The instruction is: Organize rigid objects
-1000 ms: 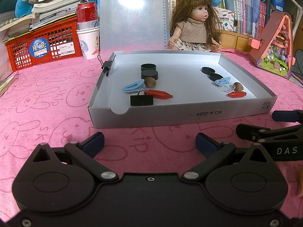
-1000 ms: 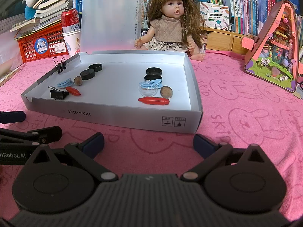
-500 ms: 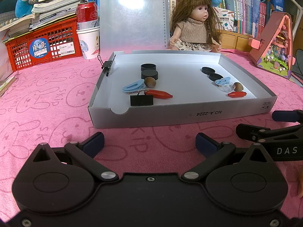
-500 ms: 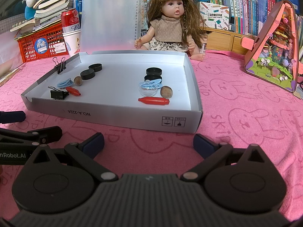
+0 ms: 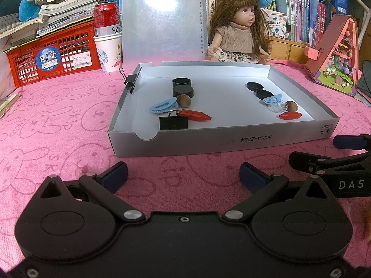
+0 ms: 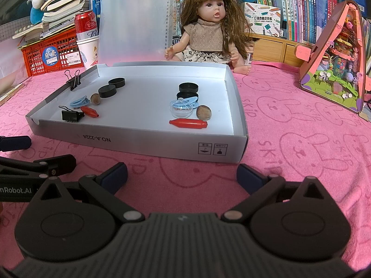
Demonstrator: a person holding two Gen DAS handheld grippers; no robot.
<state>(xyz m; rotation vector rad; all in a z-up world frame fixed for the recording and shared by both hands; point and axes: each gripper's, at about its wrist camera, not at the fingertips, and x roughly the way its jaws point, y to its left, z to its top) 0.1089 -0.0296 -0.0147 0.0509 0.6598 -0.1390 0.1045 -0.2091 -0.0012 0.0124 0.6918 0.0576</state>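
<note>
Both grippers, left point(image 5: 183, 176) and right point(image 6: 182, 173), sit on the worktop point(image 5: 58, 125) before the tray point(image 5: 231, 139), jaws wide, empty. Small items inside, two groups.

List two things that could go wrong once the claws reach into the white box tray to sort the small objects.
1. The right-hand group is packed tight: the clear dome overlaps a blue clip beside a nut, so a claw may knock neighbours.
2. The left claw and right claw, both open, sit close together before the box tray; they could collide when reaching in.
</note>
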